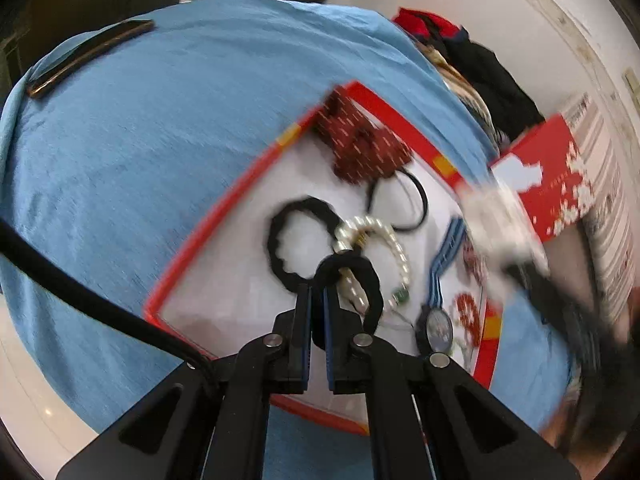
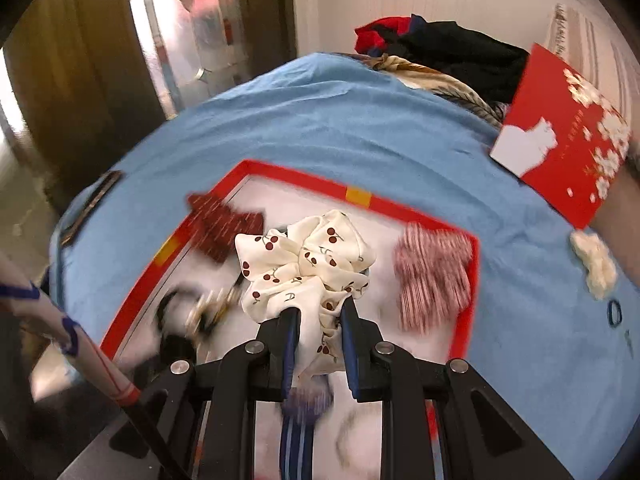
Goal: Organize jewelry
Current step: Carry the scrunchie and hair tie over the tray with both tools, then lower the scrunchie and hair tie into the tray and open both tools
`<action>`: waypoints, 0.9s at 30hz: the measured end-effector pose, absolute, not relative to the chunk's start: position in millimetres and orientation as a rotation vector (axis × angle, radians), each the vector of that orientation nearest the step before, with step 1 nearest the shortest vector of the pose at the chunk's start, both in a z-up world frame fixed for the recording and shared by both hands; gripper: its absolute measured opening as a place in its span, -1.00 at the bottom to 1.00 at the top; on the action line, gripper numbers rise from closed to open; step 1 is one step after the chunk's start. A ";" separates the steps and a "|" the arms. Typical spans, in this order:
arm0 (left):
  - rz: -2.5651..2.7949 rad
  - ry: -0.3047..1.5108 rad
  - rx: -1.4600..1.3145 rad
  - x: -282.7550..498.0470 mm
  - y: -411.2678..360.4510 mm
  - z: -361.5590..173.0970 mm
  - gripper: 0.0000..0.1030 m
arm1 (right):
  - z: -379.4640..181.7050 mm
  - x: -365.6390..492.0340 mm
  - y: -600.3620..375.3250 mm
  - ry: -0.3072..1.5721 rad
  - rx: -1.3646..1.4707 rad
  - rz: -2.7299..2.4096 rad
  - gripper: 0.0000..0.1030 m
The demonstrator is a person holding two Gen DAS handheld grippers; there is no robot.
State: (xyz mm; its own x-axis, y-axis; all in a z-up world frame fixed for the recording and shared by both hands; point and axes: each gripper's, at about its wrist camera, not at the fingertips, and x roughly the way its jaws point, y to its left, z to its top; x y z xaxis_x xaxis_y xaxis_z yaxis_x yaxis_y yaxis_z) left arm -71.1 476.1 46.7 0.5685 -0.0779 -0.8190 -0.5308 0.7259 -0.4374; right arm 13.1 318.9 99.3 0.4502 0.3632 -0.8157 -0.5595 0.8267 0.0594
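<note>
Left wrist view: the left gripper (image 1: pixel 318 300) is clamped shut on a thick black hair tie (image 1: pixel 352 276), which is tangled with a pearl bracelet (image 1: pixel 384 240). Both hang just above the white floor of the red-rimmed tray (image 1: pixel 224 216) on the blue-covered counter (image 1: pixel 140 160). Another black hair tie (image 1: pixel 298 240), a thin black loop (image 1: pixel 400 204) and a dark red scrunchie (image 1: pixel 360 144) lie in the tray.

Right wrist view: the right gripper (image 2: pixel 320 312) has its fingers closed on a cream cherry-print scrunchie (image 2: pixel 308 264), held over the tray's middle. A pink striped scrunchie (image 2: pixel 432 276) sits near the tray's right rim; a red card (image 2: pixel 560 140) lies on the counter outside it.

Step judged: sorting pieces, each hand carrying one. Next, the bracelet likely needs separating from the hair tie, and the scrunchie setting down beside its like.
</note>
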 end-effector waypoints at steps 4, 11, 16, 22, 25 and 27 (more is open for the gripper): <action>0.276 0.909 -0.762 -65.5 490.5 51.5 -0.90 | 95.5 -23.6 300.7 0.982 -0.255 0.677 -0.57; 0.120 0.902 -0.780 -35.2 478.2 55.7 -0.90 | 57.1 -44.8 308.0 1.049 -0.244 0.739 -0.57; 0.106 0.893 -0.772 -27.1 470.4 58.6 -0.90 | 47.7 -50.4 314.8 1.035 -0.259 0.739 -0.57; 0.053 0.874 -0.816 -21.4 468.6 57.4 -0.53 | 40.8 -47.5 319.7 1.043 -0.240 0.754 -0.54; 0.048 0.855 -0.826 -21.1 469.4 60.5 -0.37 | 38.2 -46.4 317.3 1.056 -0.201 0.768 -0.53; 0.053 0.841 -0.836 -23.5 472.9 62.2 -0.23 | 35.6 -44.6 315.9 1.066 -0.179 0.780 -0.52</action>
